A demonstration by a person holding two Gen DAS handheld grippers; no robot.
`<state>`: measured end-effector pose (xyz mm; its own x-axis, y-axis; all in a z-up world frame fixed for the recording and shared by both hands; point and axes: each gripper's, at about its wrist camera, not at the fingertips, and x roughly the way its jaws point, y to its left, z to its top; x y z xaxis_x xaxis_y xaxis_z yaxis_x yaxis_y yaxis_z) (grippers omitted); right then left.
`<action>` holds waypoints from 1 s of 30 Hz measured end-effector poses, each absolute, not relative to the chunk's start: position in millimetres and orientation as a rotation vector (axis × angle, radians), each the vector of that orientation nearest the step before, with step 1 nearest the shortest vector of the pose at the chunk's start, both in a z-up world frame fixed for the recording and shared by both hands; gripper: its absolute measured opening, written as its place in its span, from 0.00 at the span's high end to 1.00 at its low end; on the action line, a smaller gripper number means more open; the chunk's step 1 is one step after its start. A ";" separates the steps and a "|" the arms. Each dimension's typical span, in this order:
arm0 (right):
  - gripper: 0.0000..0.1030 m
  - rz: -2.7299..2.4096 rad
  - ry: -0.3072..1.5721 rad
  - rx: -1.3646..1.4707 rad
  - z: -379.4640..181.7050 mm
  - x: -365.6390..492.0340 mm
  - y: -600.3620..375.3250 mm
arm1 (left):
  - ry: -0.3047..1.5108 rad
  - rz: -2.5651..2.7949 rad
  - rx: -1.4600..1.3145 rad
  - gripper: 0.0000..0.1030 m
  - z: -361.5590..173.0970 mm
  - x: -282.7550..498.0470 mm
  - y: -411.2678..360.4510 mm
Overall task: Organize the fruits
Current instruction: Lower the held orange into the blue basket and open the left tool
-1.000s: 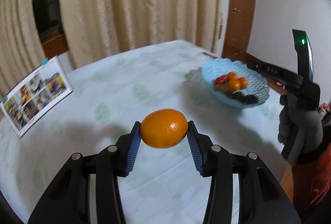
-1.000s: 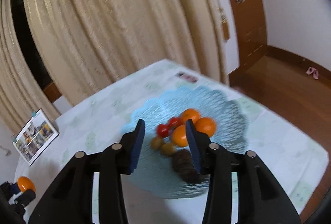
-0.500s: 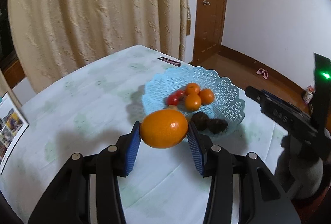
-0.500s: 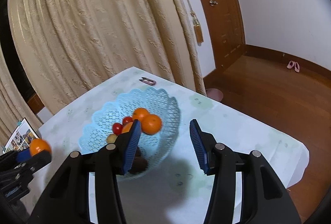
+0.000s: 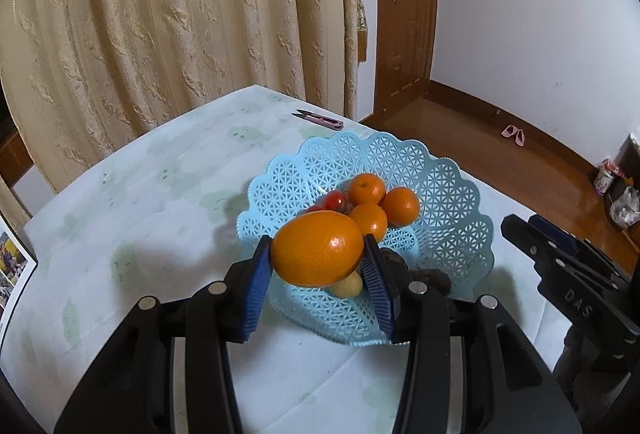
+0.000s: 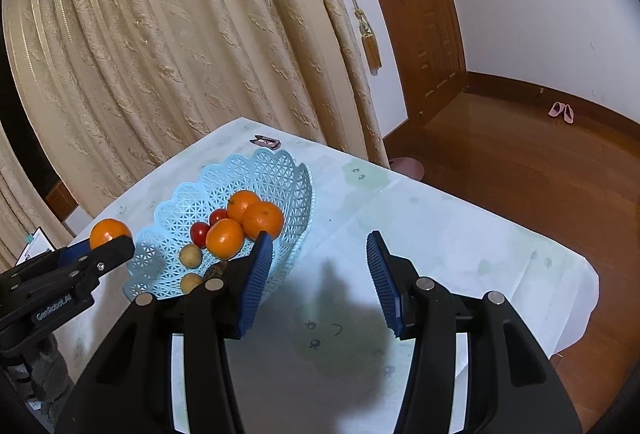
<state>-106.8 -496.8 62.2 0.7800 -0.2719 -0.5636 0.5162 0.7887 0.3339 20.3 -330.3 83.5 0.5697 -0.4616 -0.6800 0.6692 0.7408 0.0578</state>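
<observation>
Big glossy oval orange (image 5: 317, 249) pinched btwn blue ribbed pads (image 5: 257, 286), held above near rim of light-blue lattice plastic basket (image 5: 448, 201). Basket holds 3 small round oranges (image 5: 366, 188), 2 red cherry tomatoes (image 5: 334, 200), small tan fruits, dark fruits.

Left gripper (image 5: 318, 262) is clamped tight, both blue ribbed pads (image 5: 258, 294) pressing in from either side on its load, held up off the surface. Right gripper (image 6: 318, 278) hangs with jaws spread wide, nothing between its blue pads (image 6: 254, 284). In the right wrist view the left gripper sits off to the left, tips angled inward.
</observation>
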 end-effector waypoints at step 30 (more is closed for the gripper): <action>0.51 -0.438 0.517 0.496 62.9 -106.7 -493.8 | 0.693 -0.701 0.343 0.56 81.4 24.1 -348.0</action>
